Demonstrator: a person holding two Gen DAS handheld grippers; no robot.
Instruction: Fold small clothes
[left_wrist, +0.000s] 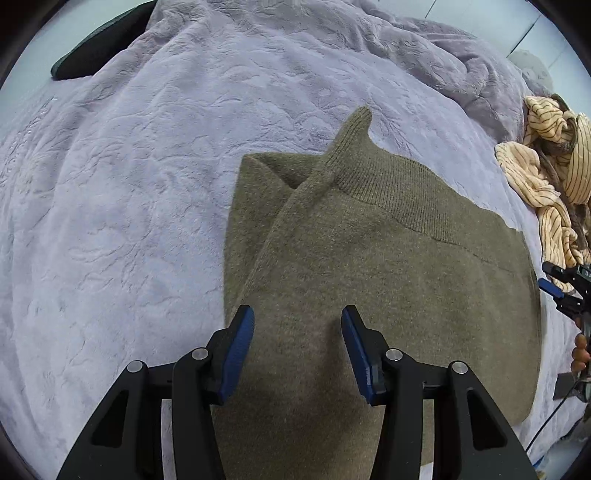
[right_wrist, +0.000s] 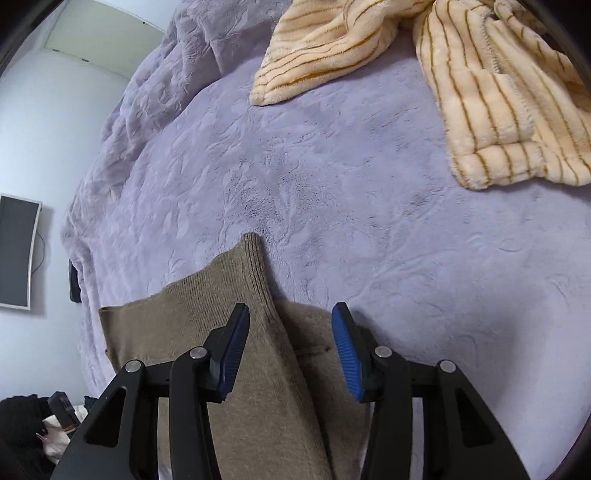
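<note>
Soft even daylight, sharp (fisheye-warped edges)

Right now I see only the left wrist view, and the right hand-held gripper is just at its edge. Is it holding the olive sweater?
Observer: No. The right hand-held gripper stands open above the olive sweater; nothing is pinched.
Operator: Which part lies under it?
Observer: The sleeve, folded across the body. Its ribbed cuff reaches past the sweater's edge onto the purple blanket.
Operator: What is beyond the blanket on that side?
Observer: A pale wall with a dark flat screen mounted on it.
</note>
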